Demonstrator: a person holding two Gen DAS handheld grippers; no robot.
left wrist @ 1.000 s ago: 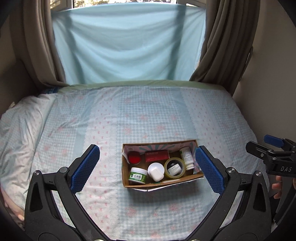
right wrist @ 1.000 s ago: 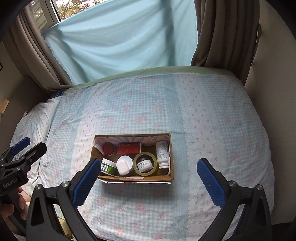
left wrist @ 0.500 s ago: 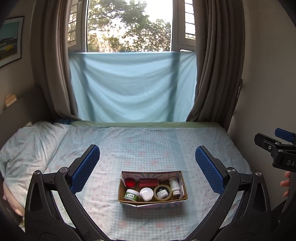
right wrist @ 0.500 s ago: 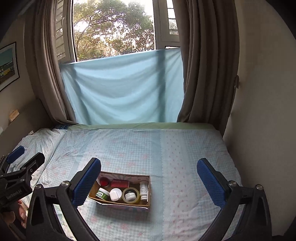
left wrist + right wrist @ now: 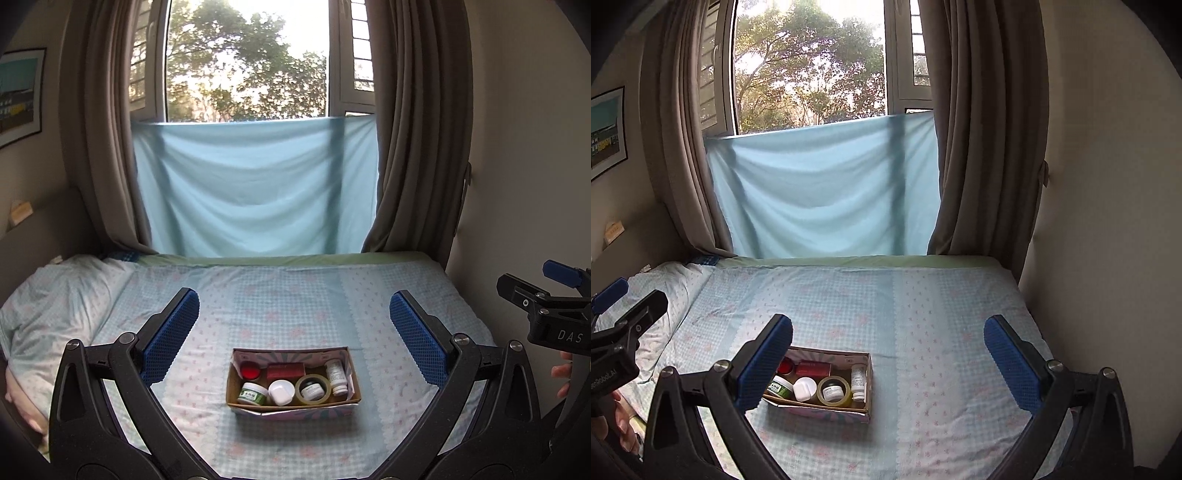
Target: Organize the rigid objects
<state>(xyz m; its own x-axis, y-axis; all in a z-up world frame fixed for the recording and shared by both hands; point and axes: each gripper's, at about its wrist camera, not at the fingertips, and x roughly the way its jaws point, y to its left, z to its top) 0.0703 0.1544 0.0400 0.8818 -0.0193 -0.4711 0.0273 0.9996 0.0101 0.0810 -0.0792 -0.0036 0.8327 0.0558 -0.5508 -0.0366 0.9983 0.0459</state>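
A cardboard box [image 5: 291, 403] sits on the bed and holds a green-labelled jar [image 5: 252, 394], a white jar [image 5: 281, 391], a tape roll [image 5: 313, 387] around a small dark jar, a white bottle [image 5: 337, 376], a red lid [image 5: 250, 370] and a red box [image 5: 286, 369]. My left gripper [image 5: 294, 334] is open and empty, high above and behind the box. My right gripper [image 5: 888, 360] is open and empty, with the box [image 5: 827, 406] below its left finger. The right gripper shows at the left wrist view's right edge [image 5: 546, 314].
The bed [image 5: 295, 295] has a pale blue checked sheet and a pillow [image 5: 48, 306] at the left. A blue cloth [image 5: 255, 188] hangs over the window between brown curtains [image 5: 417, 147]. A wall [image 5: 1108, 221] runs along the bed's right side.
Both grippers have pulled back and tilted up from the box, so it looks smaller and the window has come into view. Both stay open and empty.
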